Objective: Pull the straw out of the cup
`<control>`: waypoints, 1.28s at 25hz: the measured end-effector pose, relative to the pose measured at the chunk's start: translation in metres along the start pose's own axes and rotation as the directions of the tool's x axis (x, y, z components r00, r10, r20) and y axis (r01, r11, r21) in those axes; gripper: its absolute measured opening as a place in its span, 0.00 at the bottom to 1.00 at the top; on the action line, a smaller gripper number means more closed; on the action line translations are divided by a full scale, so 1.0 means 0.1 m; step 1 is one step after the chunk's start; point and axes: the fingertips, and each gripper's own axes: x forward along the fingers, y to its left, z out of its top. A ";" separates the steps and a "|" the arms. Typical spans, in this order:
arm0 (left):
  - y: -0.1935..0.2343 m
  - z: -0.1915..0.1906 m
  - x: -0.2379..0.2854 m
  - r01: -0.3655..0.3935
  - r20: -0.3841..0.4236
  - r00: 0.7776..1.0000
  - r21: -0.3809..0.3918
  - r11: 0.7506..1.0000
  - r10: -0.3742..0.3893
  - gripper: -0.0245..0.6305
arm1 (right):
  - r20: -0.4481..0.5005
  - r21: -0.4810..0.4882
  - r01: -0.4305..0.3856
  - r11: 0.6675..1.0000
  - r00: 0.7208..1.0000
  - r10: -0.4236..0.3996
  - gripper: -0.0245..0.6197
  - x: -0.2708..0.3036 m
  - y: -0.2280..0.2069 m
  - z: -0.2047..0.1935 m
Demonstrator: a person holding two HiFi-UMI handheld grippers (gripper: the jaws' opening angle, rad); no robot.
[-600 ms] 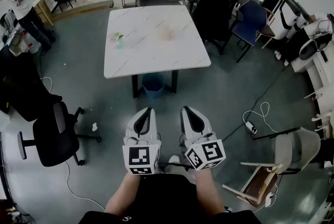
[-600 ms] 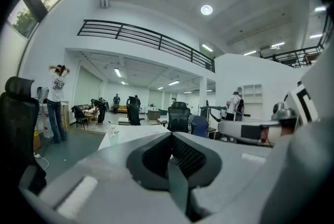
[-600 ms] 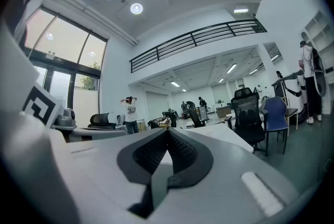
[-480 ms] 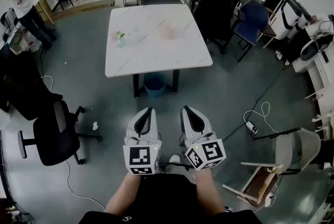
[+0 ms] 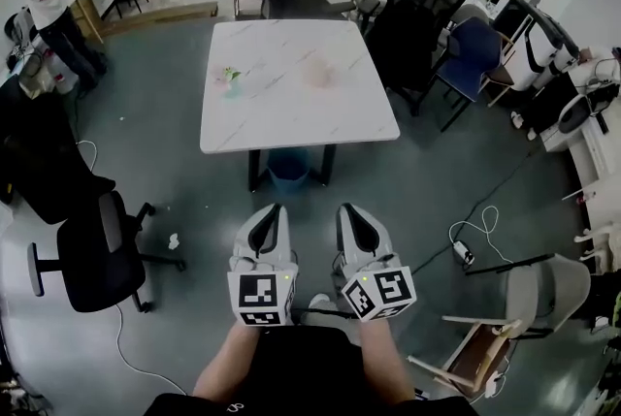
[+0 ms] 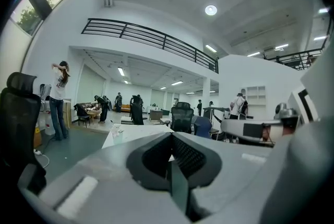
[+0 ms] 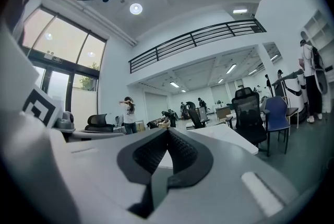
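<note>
Head view: the white table [image 5: 301, 128] stands well ahead across open floor, and the cup [image 5: 229, 79], a small greenish thing, sits near its left edge. Something pale sticks up from it, probably the straw, though it is too small to tell. The left gripper [image 5: 271, 211] and right gripper [image 5: 350, 210] are held side by side close to the body, pointing toward the table and well apart from the cup.

Left gripper view: the claw is closed, its dark pads meeting at the tip with nothing between them. Beyond the tip, the cup [image 6: 117, 132] shows small on the near end of the tabletop.

Right gripper view: this claw is likewise pinched together and empty, aimed about level at the table [image 7: 224, 134]. The cup cannot be picked out here.

Judging from this, the task is at its approach step, with no reach begun. The next move calls for walking up to the table, opening one claw, steadying the cup with it, and then pinching the straw with the other to draw it straight up.
</note>
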 end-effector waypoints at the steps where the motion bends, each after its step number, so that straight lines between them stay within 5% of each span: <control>1: 0.00 0.00 0.04 0.002 0.000 1.000 0.000 1.000 -0.002 0.04 | 0.001 0.000 0.008 1.000 1.000 -0.008 0.04 0.02 -0.05 0.01; 16: 0.11 0.15 1.54 -0.006 0.004 1.000 0.015 1.000 0.006 0.04 | 0.050 0.026 0.047 0.999 0.998 -0.048 0.04 1.10 -1.24 0.20; 25: 0.63 0.13 2.80 -0.172 -0.085 0.981 0.037 0.984 0.174 0.04 | -0.030 0.122 -0.035 0.992 0.999 0.039 0.04 2.49 -2.04 0.02; 32: 0.50 0.53 3.93 -0.170 -0.076 0.982 0.037 0.985 0.173 0.04 | -0.023 0.136 -0.029 0.990 0.999 0.033 0.04 3.29 -3.02 0.38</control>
